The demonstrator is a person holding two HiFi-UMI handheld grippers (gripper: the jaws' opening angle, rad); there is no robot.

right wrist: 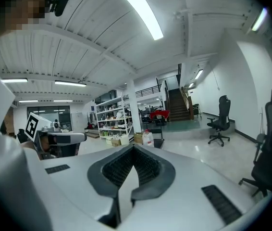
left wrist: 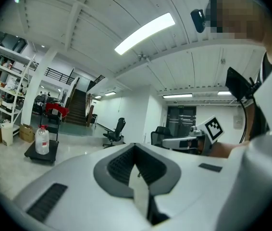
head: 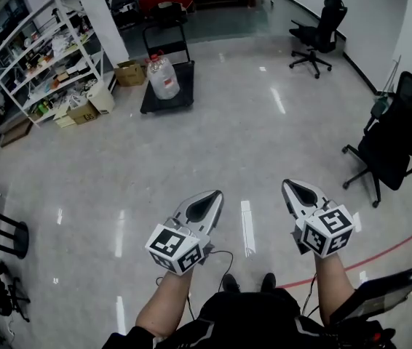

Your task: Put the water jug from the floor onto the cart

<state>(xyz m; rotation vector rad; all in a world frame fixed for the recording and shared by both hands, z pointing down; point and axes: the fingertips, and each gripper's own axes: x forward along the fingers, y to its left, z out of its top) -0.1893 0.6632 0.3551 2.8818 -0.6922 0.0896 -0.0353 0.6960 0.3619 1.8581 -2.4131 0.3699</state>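
Observation:
The clear water jug (head: 164,76) with a red cap stands on the black flat cart (head: 178,93) far ahead across the floor. It also shows small in the left gripper view as the jug (left wrist: 42,141) on the cart (left wrist: 40,154), and in the right gripper view as the jug (right wrist: 147,138). My left gripper (head: 216,195) and right gripper (head: 287,185) are held side by side in front of me, well short of the cart. Both are shut with nothing between the jaws.
White shelving (head: 42,57) with cardboard boxes (head: 129,73) stands left of the cart. Black office chairs (head: 319,38) (head: 395,140) stand along the right. A black stool (head: 6,238) is at the near left. A red line (head: 381,253) crosses the floor at the right.

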